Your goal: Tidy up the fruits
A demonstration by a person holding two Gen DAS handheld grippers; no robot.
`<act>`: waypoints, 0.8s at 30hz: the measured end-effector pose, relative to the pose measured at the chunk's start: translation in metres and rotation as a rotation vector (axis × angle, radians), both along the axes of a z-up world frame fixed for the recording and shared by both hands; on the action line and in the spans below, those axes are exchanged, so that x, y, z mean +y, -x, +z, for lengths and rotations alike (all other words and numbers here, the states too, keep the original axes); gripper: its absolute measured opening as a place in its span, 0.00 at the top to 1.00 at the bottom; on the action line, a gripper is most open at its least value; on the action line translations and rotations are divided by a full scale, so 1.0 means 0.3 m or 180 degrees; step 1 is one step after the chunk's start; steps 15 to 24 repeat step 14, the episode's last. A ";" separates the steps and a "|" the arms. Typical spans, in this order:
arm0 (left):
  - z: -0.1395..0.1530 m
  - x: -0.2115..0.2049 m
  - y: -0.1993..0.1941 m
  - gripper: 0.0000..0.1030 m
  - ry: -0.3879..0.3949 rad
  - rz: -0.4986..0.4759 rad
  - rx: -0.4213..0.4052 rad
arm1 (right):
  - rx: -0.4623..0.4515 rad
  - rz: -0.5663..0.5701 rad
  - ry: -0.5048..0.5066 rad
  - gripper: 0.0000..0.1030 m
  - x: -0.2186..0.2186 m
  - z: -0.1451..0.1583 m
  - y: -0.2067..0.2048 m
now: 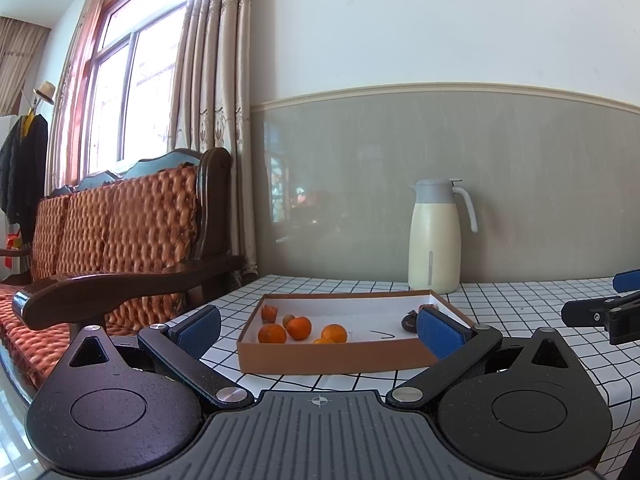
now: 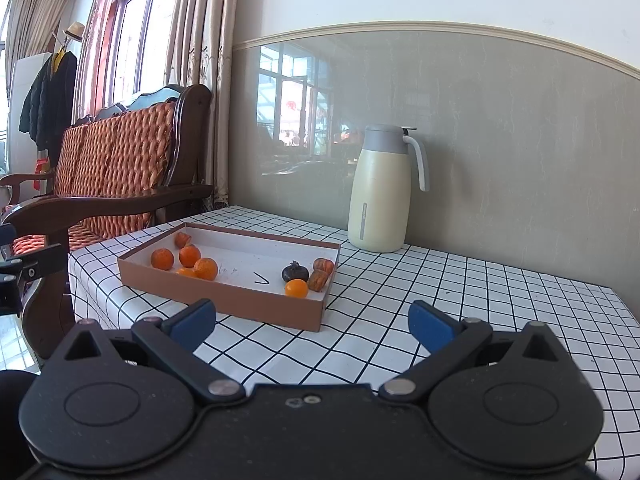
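Both grippers hang back, empty: left gripper spread wide, right gripper likewise apart. The fruits sit in the shallow box on the checked tabletop: an orange cluster at its left end, a dark fruit and a small orange one at its right. They look light, round, likely to roll. Pinch gently across the widest part.

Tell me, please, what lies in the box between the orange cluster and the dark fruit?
Only bare white box floor with pen marks, seen in the right wrist view.
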State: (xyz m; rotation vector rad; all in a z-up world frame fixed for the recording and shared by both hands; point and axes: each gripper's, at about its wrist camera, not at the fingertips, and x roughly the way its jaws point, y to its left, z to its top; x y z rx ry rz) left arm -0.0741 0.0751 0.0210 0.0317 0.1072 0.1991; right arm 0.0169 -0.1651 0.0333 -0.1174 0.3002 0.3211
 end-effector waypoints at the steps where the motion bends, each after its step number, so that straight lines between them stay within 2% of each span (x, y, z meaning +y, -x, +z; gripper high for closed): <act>1: 0.000 0.001 0.000 0.00 -0.0004 -0.0001 0.0000 | 0.0001 0.0000 0.0001 0.06 0.000 0.000 0.000; 24: 0.001 0.004 0.018 0.00 -0.0032 -0.0021 -0.0096 | 0.0003 0.0001 0.0003 0.06 0.000 0.001 0.000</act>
